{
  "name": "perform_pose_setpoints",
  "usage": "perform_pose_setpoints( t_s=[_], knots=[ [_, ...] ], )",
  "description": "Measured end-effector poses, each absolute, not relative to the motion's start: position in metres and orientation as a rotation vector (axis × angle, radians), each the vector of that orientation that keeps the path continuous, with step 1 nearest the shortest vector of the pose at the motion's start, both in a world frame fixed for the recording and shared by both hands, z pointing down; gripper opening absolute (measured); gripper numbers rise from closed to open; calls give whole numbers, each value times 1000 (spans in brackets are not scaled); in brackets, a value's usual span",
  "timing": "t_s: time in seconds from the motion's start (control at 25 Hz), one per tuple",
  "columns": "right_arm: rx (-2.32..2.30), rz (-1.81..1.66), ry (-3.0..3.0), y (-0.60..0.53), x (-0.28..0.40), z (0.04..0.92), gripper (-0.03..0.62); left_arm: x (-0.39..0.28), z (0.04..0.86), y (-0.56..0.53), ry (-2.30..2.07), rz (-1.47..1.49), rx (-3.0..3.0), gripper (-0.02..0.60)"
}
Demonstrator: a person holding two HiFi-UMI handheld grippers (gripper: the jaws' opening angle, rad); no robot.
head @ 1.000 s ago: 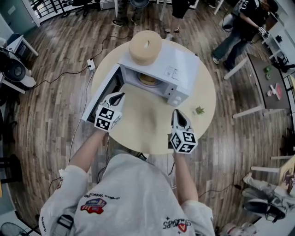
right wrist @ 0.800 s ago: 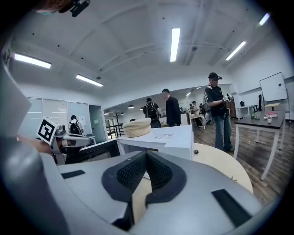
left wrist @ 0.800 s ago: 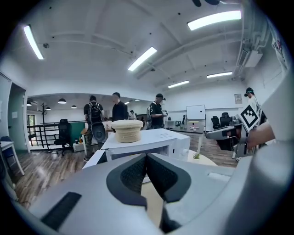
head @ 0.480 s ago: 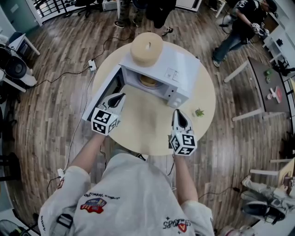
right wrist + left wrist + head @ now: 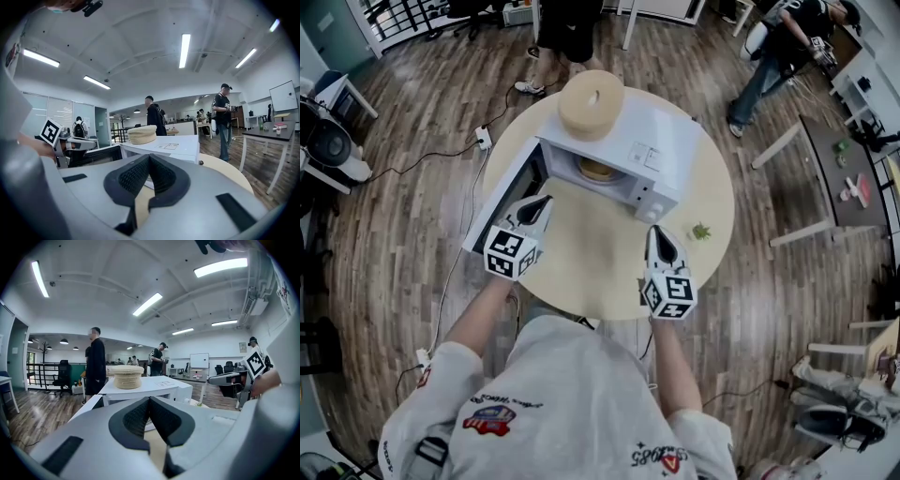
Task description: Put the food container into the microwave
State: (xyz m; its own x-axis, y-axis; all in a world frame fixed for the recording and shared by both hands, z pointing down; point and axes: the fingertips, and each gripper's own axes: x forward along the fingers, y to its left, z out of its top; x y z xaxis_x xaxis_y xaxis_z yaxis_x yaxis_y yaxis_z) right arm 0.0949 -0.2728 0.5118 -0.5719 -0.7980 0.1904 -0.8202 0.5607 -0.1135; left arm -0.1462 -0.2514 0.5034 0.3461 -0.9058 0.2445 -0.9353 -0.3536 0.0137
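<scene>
My left tongs and right tongs have barely moved, both clenched empty; the food container seems already inside the microwave, door open.

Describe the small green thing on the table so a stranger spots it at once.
Start at the round table bearing the white microwave. Right of the microwave, near the table's edge, sits the small green thing. It alone is green; its neighbours are white or tan.

An open office — whiteboard, desks, swivel chairs, ceiling strip lights.
</scene>
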Motion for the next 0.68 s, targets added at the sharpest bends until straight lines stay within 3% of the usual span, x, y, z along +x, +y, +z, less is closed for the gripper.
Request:
perform_pose_setpoints(
  t_s=[0.68],
  knots=[
    [1391, 296, -2658, -268, 97, 515, -9, -143, 512, -249, -1670, 302, 2440, 5]
  ],
)
